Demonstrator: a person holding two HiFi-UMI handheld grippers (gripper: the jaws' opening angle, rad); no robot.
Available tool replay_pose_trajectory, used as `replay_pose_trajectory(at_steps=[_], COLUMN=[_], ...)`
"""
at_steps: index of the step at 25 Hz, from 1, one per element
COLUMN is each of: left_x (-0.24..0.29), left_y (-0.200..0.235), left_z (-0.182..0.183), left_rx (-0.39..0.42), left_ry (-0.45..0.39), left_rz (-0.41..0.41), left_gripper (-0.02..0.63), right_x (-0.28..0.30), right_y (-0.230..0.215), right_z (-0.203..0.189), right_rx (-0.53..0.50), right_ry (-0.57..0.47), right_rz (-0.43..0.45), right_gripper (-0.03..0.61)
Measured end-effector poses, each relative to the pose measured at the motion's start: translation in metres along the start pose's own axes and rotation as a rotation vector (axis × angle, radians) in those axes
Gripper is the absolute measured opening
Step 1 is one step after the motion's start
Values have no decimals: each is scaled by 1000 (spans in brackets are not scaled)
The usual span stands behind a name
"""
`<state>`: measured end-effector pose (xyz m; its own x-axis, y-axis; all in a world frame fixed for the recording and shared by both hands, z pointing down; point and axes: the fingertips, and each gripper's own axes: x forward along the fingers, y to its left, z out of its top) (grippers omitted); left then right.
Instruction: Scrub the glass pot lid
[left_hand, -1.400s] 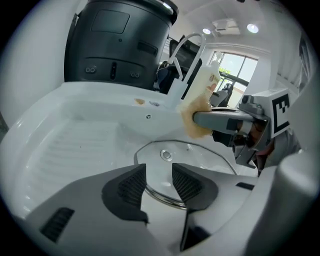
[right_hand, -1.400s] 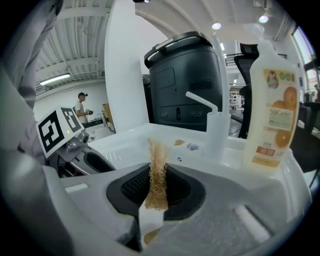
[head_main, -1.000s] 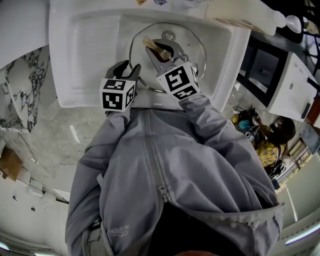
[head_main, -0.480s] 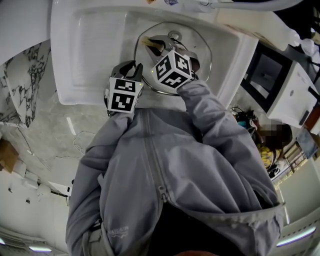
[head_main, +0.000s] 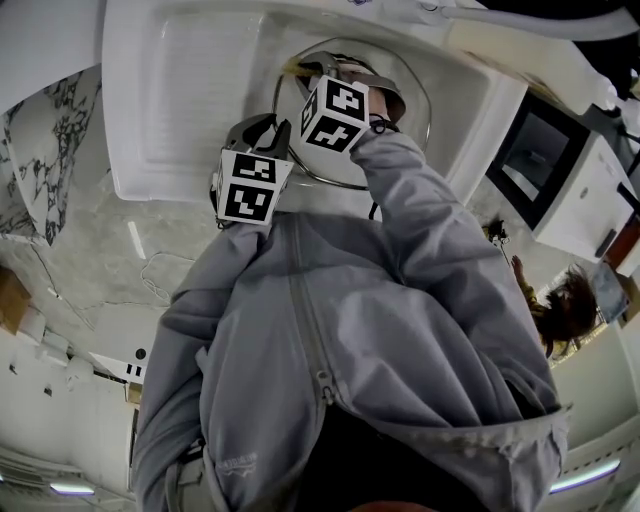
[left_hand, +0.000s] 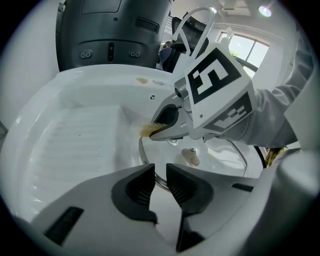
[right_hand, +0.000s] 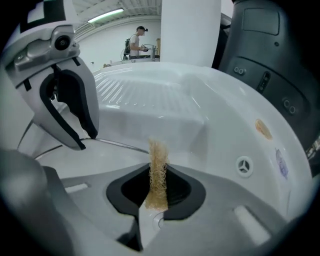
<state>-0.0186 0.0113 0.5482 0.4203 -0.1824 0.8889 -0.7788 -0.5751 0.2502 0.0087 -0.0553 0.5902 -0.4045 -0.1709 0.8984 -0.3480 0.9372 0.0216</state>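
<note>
Two grippers are meeting at the lid (left_hand: 222, 152), which is lying knob-up in the sink (head_main: 180, 100). The left gripper (left_hand: 159, 181), whose jaws have just been closing, is pinching the near rim. The right gripper (right_hand: 157, 190), clamping a scrubber (right_hand: 158, 167), is hanging close over the glass beyond.

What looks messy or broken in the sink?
Nothing looks broken. One oddity: a small brownish smear on the white sink's far rim, above the round overflow cap. The glass pot lid in the basin looks whole.
</note>
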Motion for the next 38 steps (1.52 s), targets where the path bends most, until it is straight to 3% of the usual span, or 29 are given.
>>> replay_pose_trajectory(at_steps=[6, 11, 27, 38], left_x=[-1, -1, -4, -6], left_y=[1, 1, -2, -3], left_z=[-1, -1, -3, -2], left_rx=[-5, 4, 39, 60], left_ry=[-6, -9, -24, -43], left_rz=[6, 14, 18, 40], left_gripper=[63, 63, 46, 35], right_x=[5, -1, -29, -62], right_y=[10, 22, 75, 113], right_z=[-2, -3, -4, -6], right_rx=[135, 172, 239, 337], right_ry=[0, -13, -81, -153], right_rz=[152, 245, 366, 501], right_gripper=[52, 52, 52, 52])
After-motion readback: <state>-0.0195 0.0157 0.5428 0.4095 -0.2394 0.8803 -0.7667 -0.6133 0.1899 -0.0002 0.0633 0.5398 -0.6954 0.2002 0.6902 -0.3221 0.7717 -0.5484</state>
